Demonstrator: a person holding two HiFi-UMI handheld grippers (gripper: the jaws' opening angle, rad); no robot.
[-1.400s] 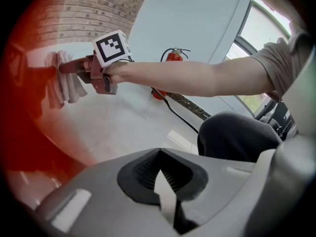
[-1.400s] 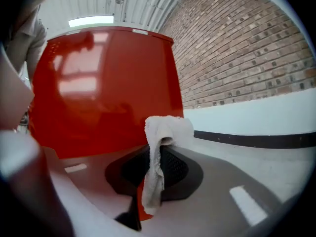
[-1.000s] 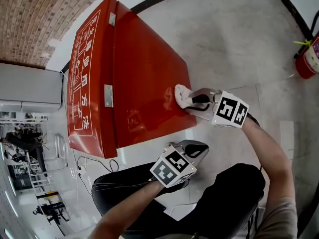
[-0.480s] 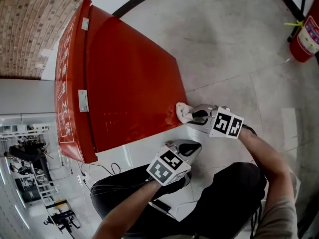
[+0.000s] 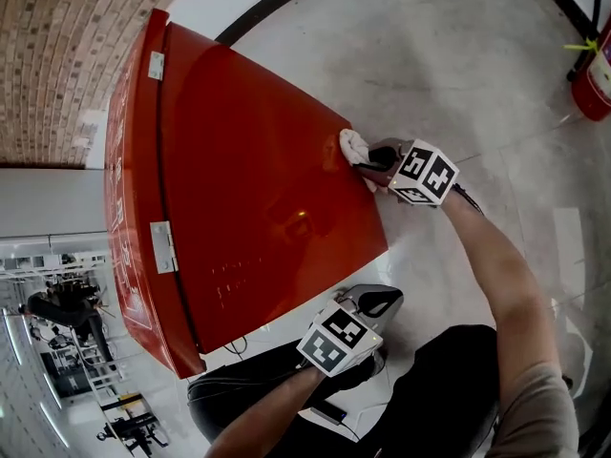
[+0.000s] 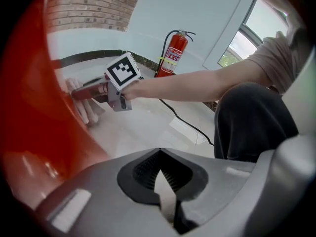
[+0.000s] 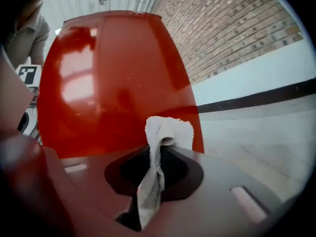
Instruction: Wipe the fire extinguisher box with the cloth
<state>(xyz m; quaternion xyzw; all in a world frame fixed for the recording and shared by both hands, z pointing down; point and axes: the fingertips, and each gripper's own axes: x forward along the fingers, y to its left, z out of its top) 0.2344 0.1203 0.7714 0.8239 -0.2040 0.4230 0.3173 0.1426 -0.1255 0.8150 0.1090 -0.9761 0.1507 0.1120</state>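
**Cloth at box corner, R gripper clamped on it**

**Head view:** Red box (image 5: 258, 189), glossy sheet metal w/ flat faces and rounded edges, sits by a rough brick wall (image 5: 57, 55) on a smooth pale floor (image 5: 458, 55). 2 small grey rectangular hinges (image 5: 163, 246) sit on its left seam. R gripper (image 5: 370, 163) is at the box's upper-right corner. The white cloth (image 5: 354, 146) is bunched at its tips, touching the red face. L gripper (image 5: 382, 301) hangs below the box's lower edge, near the person's dark knee (image 5: 449, 370) and apart from the box. A red cylindrical extinguisher (image 5: 597, 74) stands far right, well apart.

**L gripper view:** Grey plastic jaws together, ribbed black pads, nothing between them. Beyond, the box side is a red blur at left, w/ the R gripper and cloth folds against it. A thin black cable (image 6: 182, 122) crosses the floor.

**R gripper view:** Jaws clamped on the cloth. It is nubby terry. A thin strip is pinched between the pads and puffs into a rounded fold past the tips. The fold is right at the shiny red face, which shows soft reflections.
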